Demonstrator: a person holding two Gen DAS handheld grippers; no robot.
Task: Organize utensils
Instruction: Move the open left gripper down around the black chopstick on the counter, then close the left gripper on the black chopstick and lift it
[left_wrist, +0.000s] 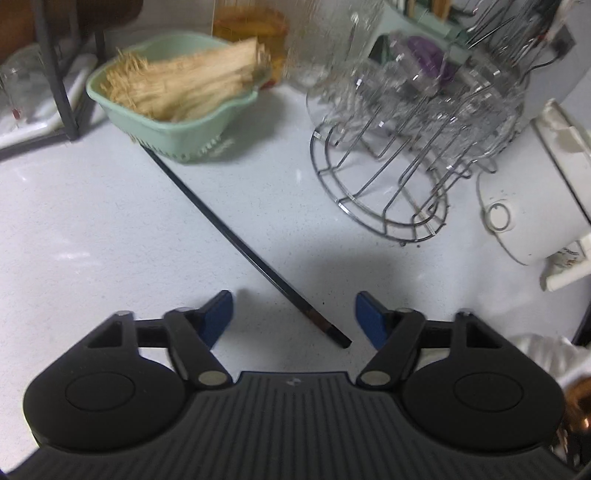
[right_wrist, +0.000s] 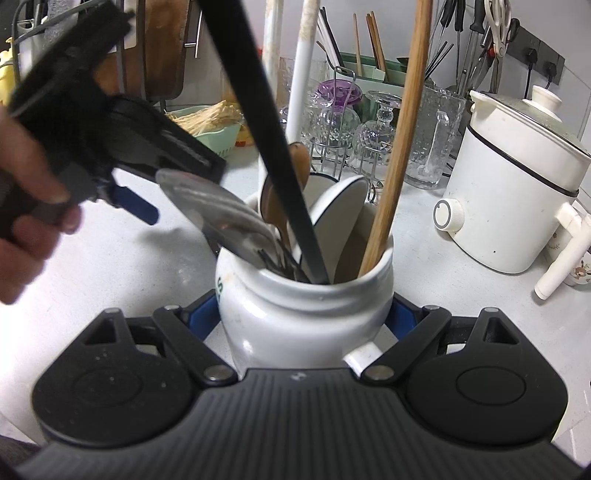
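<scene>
A black chopstick (left_wrist: 243, 243) lies on the white counter, its thick end between the open fingers of my left gripper (left_wrist: 293, 314). My left gripper is empty and hovers over that end; it also shows in the right wrist view (right_wrist: 122, 195) at the left, held by a hand. My right gripper (right_wrist: 306, 314) is shut on a white ceramic jar (right_wrist: 303, 314). The jar holds a black-handled utensil (right_wrist: 269, 147), a wooden stick (right_wrist: 399, 147), a metal spatula (right_wrist: 221, 214), a wooden spoon (right_wrist: 299, 158) and white ladles (right_wrist: 340, 218).
A green basket (left_wrist: 173, 136) of straw-like fibres stands behind the chopstick. A wire rack (left_wrist: 399, 177) with glasses stands to the right. A white cooker (right_wrist: 517, 184) sits at the right. A green utensil holder (right_wrist: 369, 70) with chopsticks stands at the back.
</scene>
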